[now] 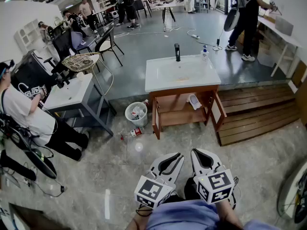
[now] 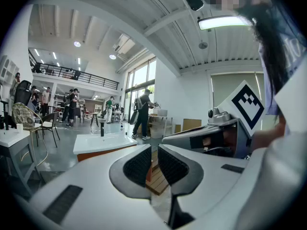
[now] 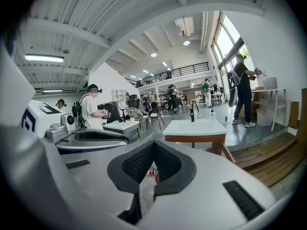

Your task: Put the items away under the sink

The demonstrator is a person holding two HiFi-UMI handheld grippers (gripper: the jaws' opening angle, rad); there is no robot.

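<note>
Both grippers shut and empty, bottle on the floor ahead-left

The left gripper (image 1: 175,158) and right gripper (image 1: 197,155) are held low and side by side, jaws together with nothing between them. The bottle (image 1: 132,133) lies on its side on the floor, well ahead and off to the left, so the left gripper is nearer. Its long axis runs roughly across the view. A basket (image 1: 128,110) stands just beyond it. Further right, the cabinet (image 1: 178,117) under the sink (image 1: 165,78) stands open.
</note>
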